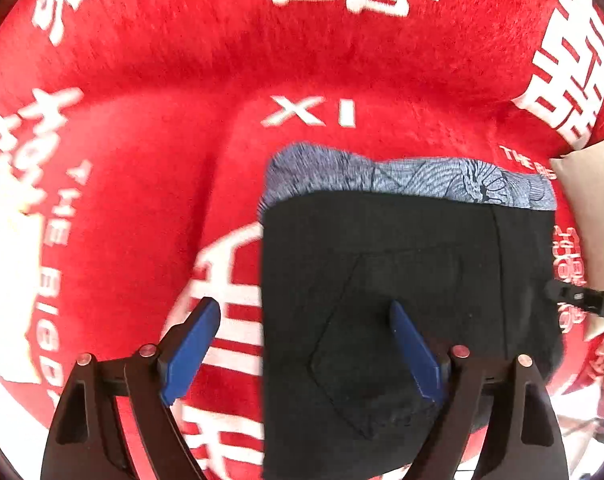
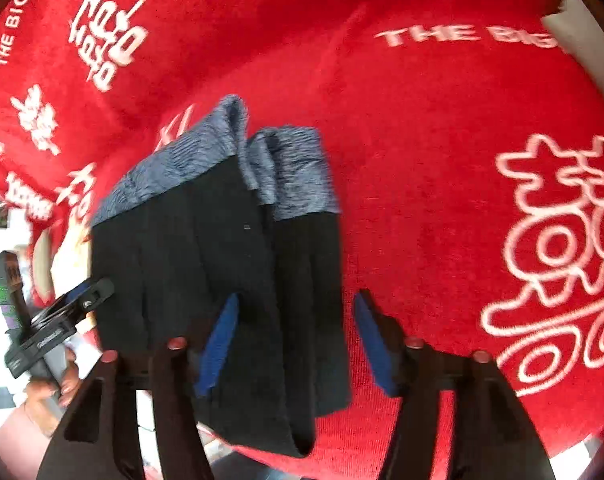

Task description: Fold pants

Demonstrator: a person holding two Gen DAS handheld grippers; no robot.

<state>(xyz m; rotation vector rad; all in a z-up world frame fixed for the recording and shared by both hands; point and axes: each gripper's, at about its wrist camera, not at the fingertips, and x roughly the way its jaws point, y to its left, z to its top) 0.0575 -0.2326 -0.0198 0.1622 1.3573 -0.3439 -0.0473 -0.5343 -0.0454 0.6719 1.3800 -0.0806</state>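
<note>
The black pants [image 1: 402, 280] lie folded on a red blanket [image 1: 141, 140], with a blue-grey patterned cuff band [image 1: 414, 178] along the far edge and a back pocket facing up. My left gripper [image 1: 306, 312] is open, hovering over the fold's left edge, holding nothing. In the right wrist view the pants [image 2: 221, 260] show as a folded stack with the grey bands [image 2: 293, 176] at the far end. My right gripper [image 2: 295, 308] is open, straddling the stack's right side, not gripping it. The left gripper shows at the left [image 2: 57, 320].
The red plush blanket [image 2: 422, 140] with white lettering covers the whole surface. A beige cushion [image 1: 594, 208] sits at the right edge. The other gripper's tip [image 1: 582, 300] pokes in from the right. White floor shows past the blanket's edges.
</note>
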